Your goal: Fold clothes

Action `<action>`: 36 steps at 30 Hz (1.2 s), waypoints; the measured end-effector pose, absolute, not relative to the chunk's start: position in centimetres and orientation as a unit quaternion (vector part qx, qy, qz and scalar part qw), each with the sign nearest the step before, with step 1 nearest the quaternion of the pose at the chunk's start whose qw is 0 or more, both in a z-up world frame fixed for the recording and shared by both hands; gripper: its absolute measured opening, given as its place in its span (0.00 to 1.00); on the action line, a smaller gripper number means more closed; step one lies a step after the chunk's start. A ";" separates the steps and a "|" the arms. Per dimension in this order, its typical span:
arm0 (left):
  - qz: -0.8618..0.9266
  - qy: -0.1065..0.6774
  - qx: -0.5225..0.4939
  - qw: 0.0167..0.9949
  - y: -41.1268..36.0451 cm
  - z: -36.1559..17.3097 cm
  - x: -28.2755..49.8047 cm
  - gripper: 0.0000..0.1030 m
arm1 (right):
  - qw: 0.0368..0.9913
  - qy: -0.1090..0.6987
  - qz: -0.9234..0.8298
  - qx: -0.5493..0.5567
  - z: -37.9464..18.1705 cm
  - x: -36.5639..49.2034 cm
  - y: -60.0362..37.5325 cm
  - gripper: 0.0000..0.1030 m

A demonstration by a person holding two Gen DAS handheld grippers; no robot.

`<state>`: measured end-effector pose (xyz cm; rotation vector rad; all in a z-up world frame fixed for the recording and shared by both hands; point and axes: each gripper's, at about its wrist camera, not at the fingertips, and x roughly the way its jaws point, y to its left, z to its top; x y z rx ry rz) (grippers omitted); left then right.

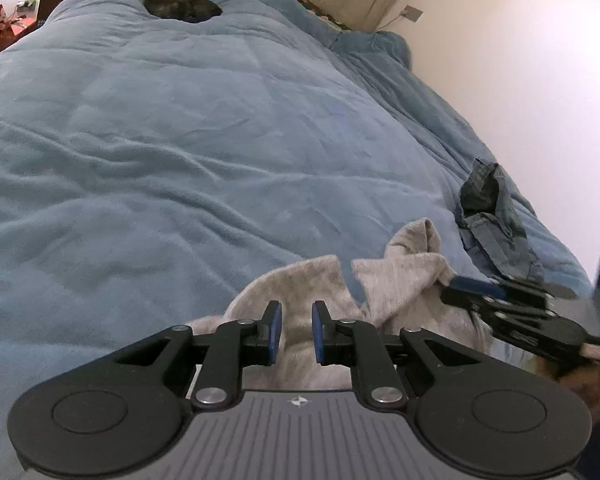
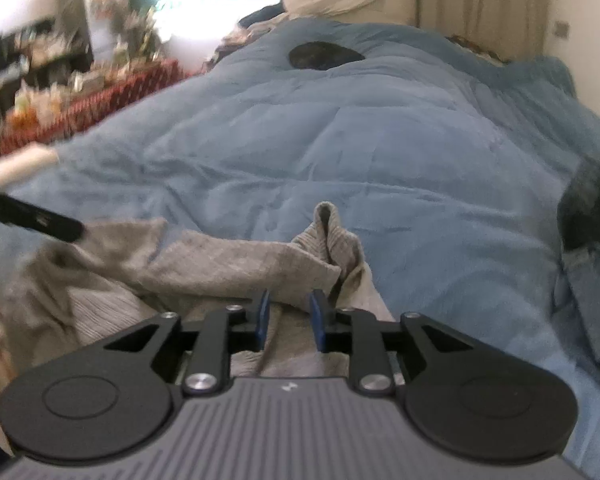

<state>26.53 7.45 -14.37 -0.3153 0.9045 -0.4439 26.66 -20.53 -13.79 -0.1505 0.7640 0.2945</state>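
Observation:
A crumpled grey knit garment lies at the near edge of the blue bed; it also shows in the right wrist view. My left gripper is open, jaws a little apart, with grey fabric lying between and under the blue pads. My right gripper is open just above the same garment, and shows in the left wrist view at the garment's right edge. A dark blue denim garment lies bunched to the right; it also appears in the right wrist view.
The blue comforter covers the whole bed. A dark round object lies near the bed's far end. A white wall runs along the right. Cluttered shelves and a red cloth stand on the left.

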 end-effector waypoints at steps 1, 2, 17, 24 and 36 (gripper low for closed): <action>-0.208 0.430 -0.141 0.867 7.5 -14.3 26.1 0.14 | 0.914 0.371 0.142 -0.087 -14.1 26.8 -20.2 0.31; -0.203 0.428 -0.130 0.871 7.4 -14.2 25.6 0.14 | 0.912 0.371 0.143 -0.098 -14.3 26.9 -20.0 0.35; -0.180 0.433 -0.019 0.883 4.0 -14.7 24.0 0.29 | 0.913 0.362 0.153 -0.106 -15.3 29.4 -20.0 0.32; -0.169 0.438 0.047 0.882 3.1 -15.8 23.4 0.30 | 0.907 0.368 0.161 -0.123 -16.4 29.4 -19.8 0.32; -0.142 0.344 -0.032 0.928 8.3 -10.2 21.8 0.03 | 0.937 0.317 0.147 0.017 -10.9 28.6 -23.4 0.06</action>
